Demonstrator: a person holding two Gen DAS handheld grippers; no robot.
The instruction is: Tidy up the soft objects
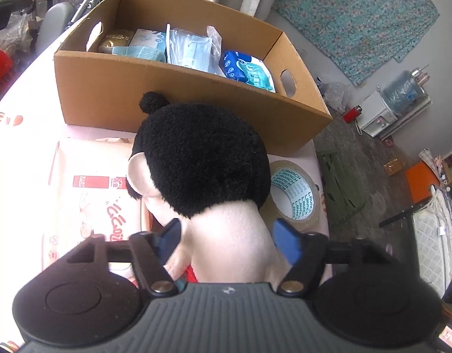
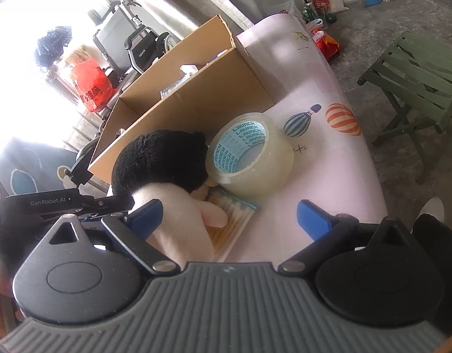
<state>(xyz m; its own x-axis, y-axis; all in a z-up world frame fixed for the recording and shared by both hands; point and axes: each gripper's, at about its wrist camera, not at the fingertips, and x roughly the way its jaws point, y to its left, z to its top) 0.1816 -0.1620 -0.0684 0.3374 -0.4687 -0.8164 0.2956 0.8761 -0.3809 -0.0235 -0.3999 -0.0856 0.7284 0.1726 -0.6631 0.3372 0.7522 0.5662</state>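
A plush doll (image 1: 202, 158) with black hair and a cream body sits on the pink table cover (image 2: 329, 176), its back to the left wrist camera, just in front of a cardboard box (image 1: 167, 100). My left gripper (image 1: 228, 241) is open, its blue pads flanking the doll's body without squeezing it. In the right wrist view the doll (image 2: 161, 164) leans against a roll of clear tape (image 2: 249, 156). My right gripper (image 2: 229, 219) is open wide; its left pad (image 2: 143, 217) sits beside the doll's back and its right pad hangs over bare cover.
The box holds mask packs (image 1: 190, 47) and blue wipe packs (image 1: 246, 67). A pink tissue pack (image 1: 93, 194) lies left of the doll, and a flat packet (image 2: 234, 217) under its arm. A green folding stool (image 2: 417, 79) stands on the floor past the table's right edge.
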